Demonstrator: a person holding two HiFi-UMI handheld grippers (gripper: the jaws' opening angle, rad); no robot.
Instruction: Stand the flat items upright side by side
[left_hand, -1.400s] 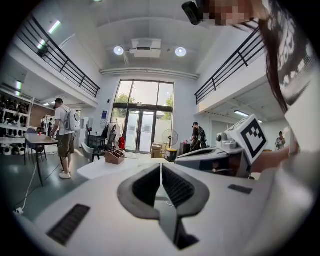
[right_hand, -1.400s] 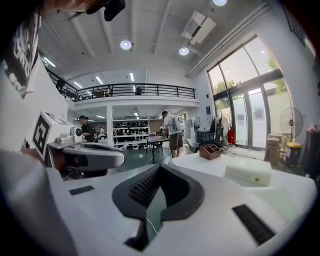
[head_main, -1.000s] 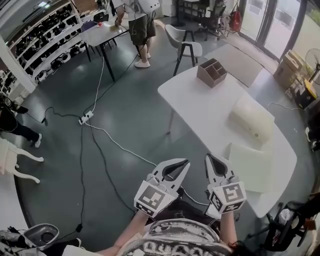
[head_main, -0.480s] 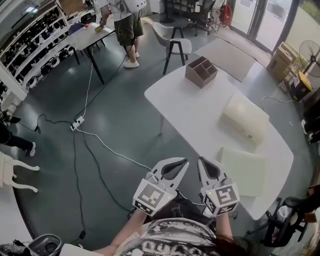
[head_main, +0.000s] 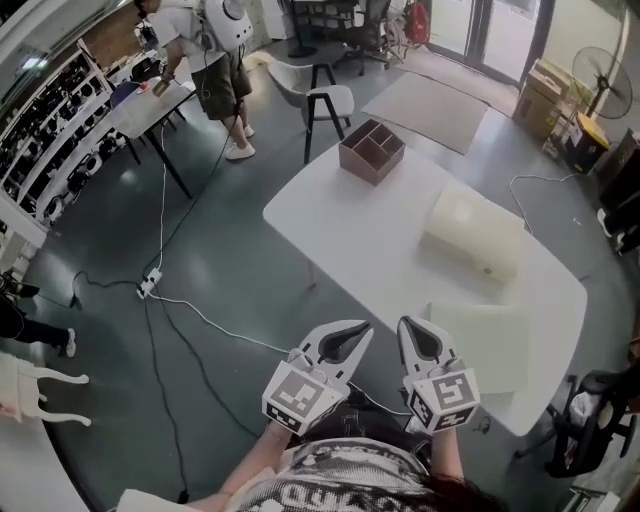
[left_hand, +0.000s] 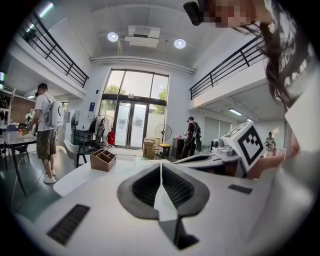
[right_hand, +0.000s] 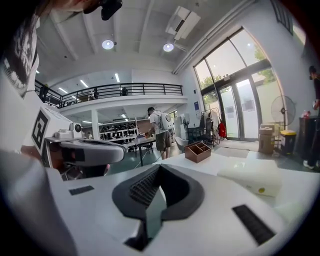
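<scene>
- The left gripper (head_main: 360, 330) has its jaws pressed together with nothing between them; the left gripper view (left_hand: 161, 166) shows the two dark pads meeting along one line.
- The right gripper (head_main: 409, 326) is closed and empty too, its pads meeting in the right gripper view (right_hand: 158, 169).
- Both grippers hang side by side low in the head view, off the near edge of the white table (head_main: 340, 215), just as they did a second ago.
- The head view has swung since then: the table now sits nearer the middle of the picture, and more of its right side shows.
- The thick cream piece (head_main: 470, 235) lies flat on the table and has not moved on it.
- The thin cream piece (head_main: 485, 340) lies flat near the table's near corner, just right of the right gripper, and is also unmoved.
- The wooden box (head_main: 371, 151) with compartments stands at the far end of the table, well apart from both cream pieces.
- A person (head_main: 215, 55) standing at the dark table now shows further left in the picture than before.
</scene>
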